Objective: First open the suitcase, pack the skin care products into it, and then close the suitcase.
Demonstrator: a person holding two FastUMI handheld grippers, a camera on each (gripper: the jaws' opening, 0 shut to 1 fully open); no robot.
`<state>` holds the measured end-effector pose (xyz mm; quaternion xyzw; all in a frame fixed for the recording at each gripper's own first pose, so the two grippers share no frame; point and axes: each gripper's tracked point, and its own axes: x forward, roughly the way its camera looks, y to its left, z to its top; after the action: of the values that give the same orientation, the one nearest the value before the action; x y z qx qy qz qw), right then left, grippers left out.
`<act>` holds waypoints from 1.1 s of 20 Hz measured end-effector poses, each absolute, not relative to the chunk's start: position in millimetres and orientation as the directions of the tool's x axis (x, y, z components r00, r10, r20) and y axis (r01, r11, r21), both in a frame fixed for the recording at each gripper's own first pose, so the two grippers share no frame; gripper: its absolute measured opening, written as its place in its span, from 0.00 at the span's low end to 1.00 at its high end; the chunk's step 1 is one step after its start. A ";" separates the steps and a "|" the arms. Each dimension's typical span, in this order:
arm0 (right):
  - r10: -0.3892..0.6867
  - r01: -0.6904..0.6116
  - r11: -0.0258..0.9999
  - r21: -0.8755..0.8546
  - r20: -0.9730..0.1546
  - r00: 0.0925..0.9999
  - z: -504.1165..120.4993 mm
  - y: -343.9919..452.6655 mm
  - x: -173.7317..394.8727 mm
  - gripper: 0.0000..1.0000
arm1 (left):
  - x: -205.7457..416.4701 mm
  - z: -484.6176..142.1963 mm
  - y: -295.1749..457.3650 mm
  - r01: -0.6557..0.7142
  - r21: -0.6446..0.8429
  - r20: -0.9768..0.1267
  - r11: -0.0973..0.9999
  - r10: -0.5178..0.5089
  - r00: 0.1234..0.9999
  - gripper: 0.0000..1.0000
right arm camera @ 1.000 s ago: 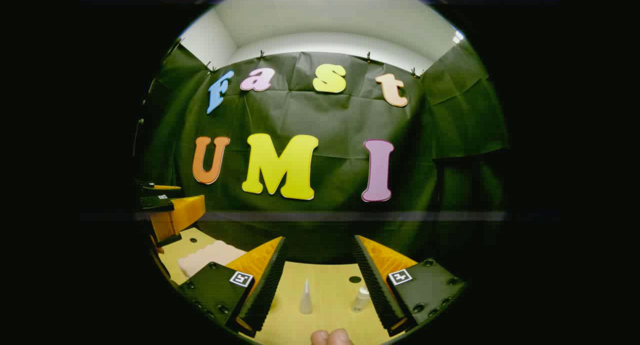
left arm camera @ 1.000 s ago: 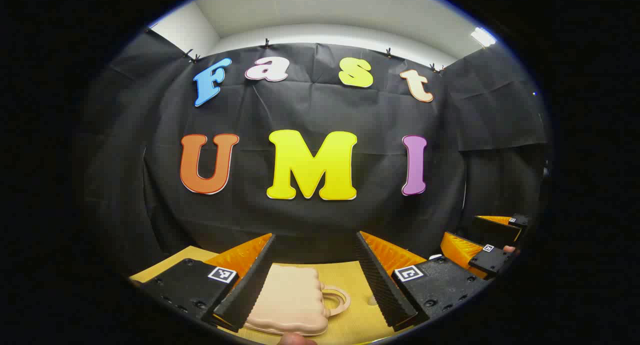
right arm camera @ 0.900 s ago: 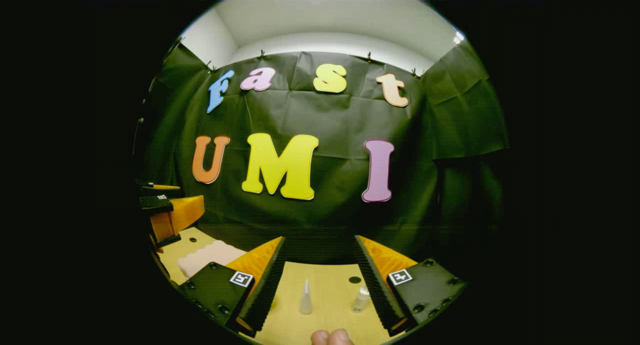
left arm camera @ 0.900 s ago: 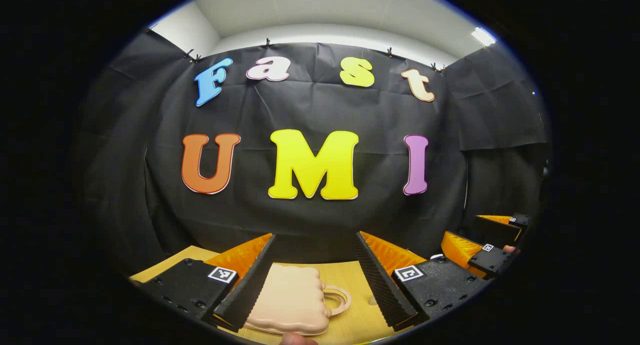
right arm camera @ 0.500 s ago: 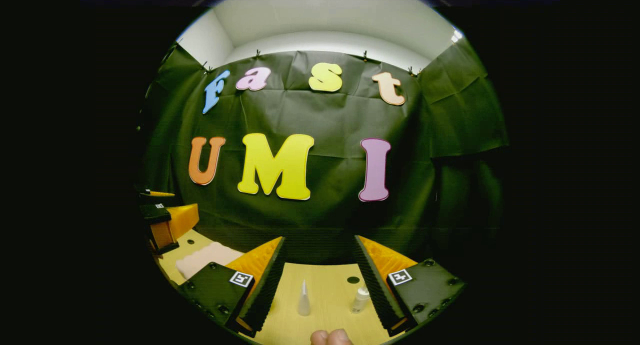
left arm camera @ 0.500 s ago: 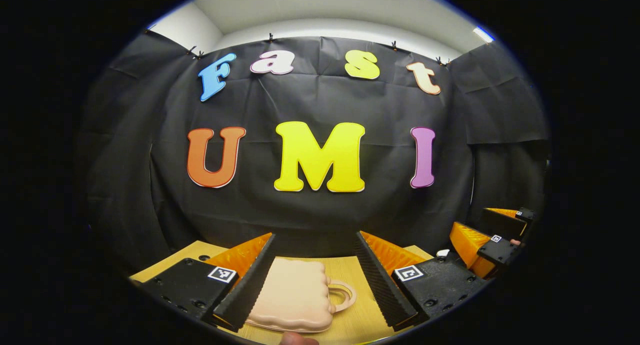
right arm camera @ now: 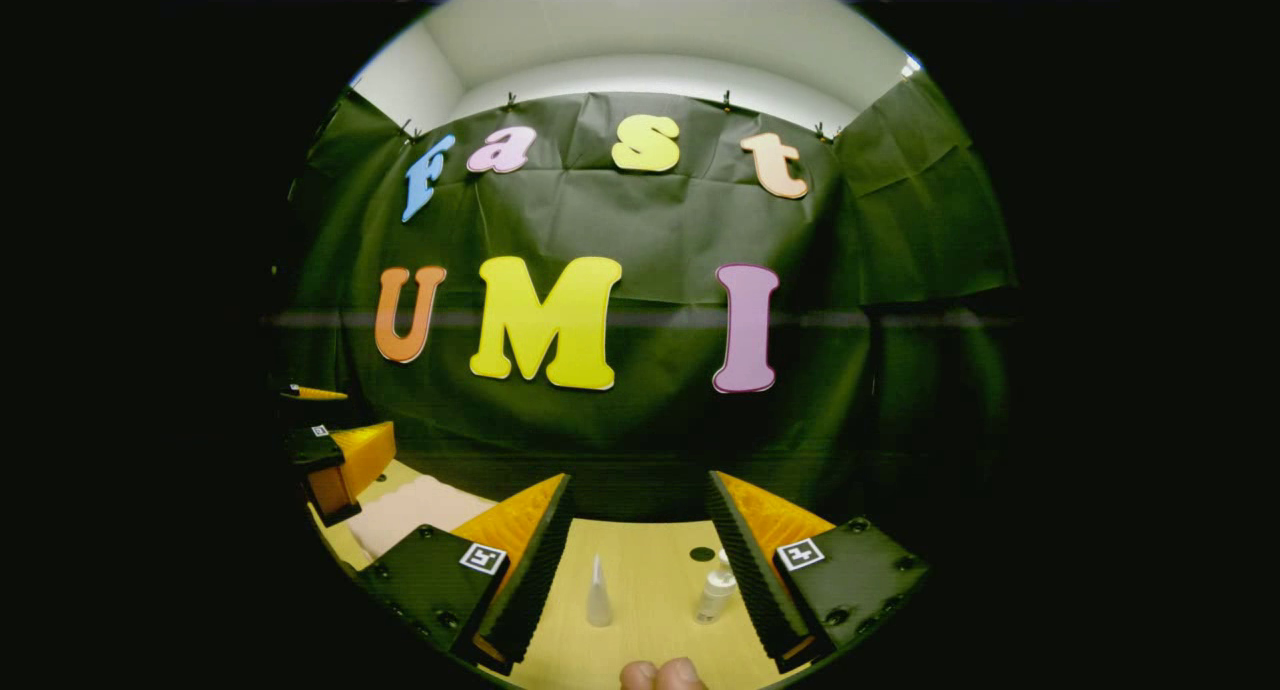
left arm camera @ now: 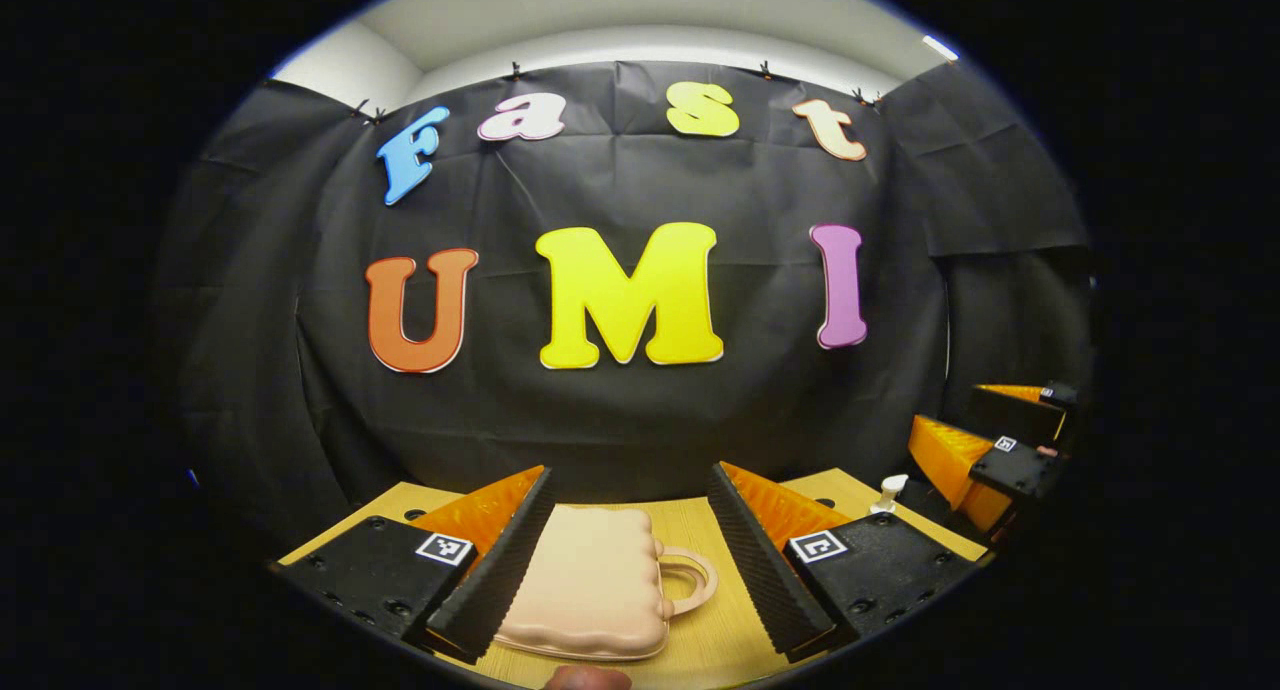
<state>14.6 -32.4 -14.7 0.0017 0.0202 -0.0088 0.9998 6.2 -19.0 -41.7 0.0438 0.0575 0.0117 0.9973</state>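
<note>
We hold our left gripper (left arm camera: pixel 630 555) level, its two fingers spread wide apart and gripping nothing. Our right gripper (right arm camera: pixel 640 560) sits level too, jaws equally wide, with fingertips (right arm camera: pixel 658 674) showing at its base.

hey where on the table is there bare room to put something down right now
Bare wood shows between the suitcase handle and the left claw's right finger, and in the right gripper view between the cone-shaped tube and the small bottle. The table's near-left corner is crowded: suitcase and left claw.
</note>
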 end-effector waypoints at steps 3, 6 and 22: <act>-0.026 0.026 1.000 -0.013 -0.073 0.997 -27.0 -53.3 16.6 0.80 | 12.9 -66.1 -33.8 0.032 0.161 -0.178 0.986 -0.002 0.984 0.99; -0.039 0.037 0.999 -0.022 -0.112 0.993 -43.8 -78.5 16.6 0.79 | 21.9 -98.3 -52.4 0.117 0.268 -0.247 0.956 -0.049 0.968 0.99; -0.123 0.108 0.991 -0.074 -0.248 0.961 -109.5 -179.0 6.0 0.80 | 69.4 -295.4 -62.0 0.469 0.663 -0.614 0.584 0.066 0.786 0.76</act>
<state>6.0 -179.0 -109.5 -0.0298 0.1270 -0.0583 0.9897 69.4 -62.0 -295.4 0.4400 0.3039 -0.1203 0.8364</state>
